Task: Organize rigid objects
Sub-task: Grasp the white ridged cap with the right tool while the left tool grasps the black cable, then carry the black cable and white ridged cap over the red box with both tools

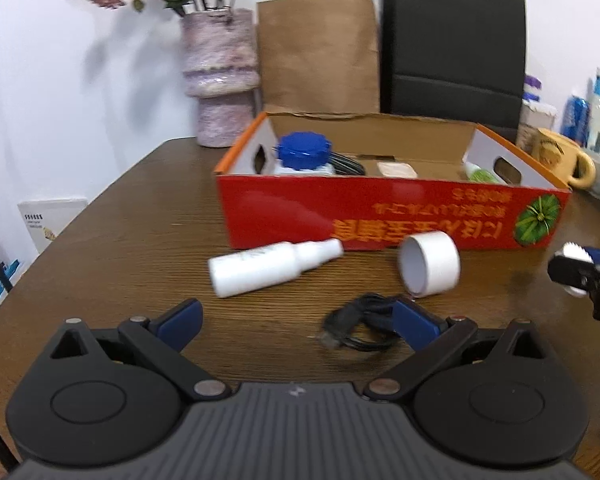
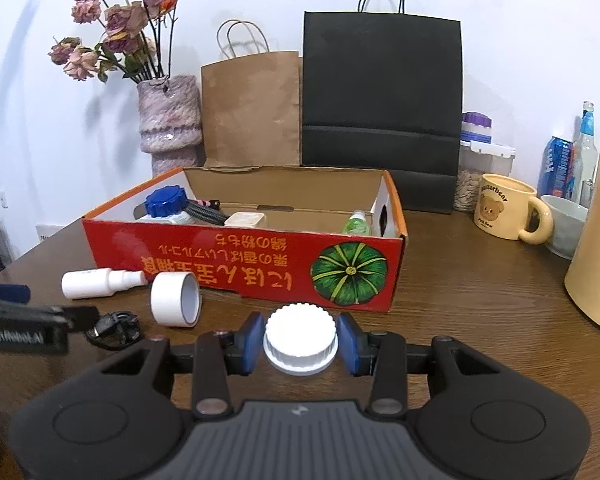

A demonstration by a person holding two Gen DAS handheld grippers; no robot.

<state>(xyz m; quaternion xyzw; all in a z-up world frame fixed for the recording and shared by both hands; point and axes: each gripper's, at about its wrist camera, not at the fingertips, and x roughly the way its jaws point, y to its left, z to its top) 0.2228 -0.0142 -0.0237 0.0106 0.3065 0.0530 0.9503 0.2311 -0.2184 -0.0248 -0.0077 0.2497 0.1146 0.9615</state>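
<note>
1. Right gripper (image 2: 300, 340) clamped on white ribbed cap (image 2: 300, 338), just before red box (image 2: 240, 264) front wall.
2. Left gripper (image 1: 296, 322) spread wide, empty, near coiled black cable (image 1: 356, 326).
3. Risk: shallow pinch on round rim, slipping during lift over wall.
4. Risk: knocking tape roll (image 1: 430, 268) rolling toward table (image 1: 140, 240) edge.

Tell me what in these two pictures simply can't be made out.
- What lies low in the red box: in both views its front wall hides all but the tops of the things inside.
- The black cable: blurred in the left view, part behind a blue pad; in the right view the other tool's arm cuts across it.
- Print on the white spray bottle: too small, blurred.
- Below the white cap, held in the right tool's jaws: hidden.
</note>
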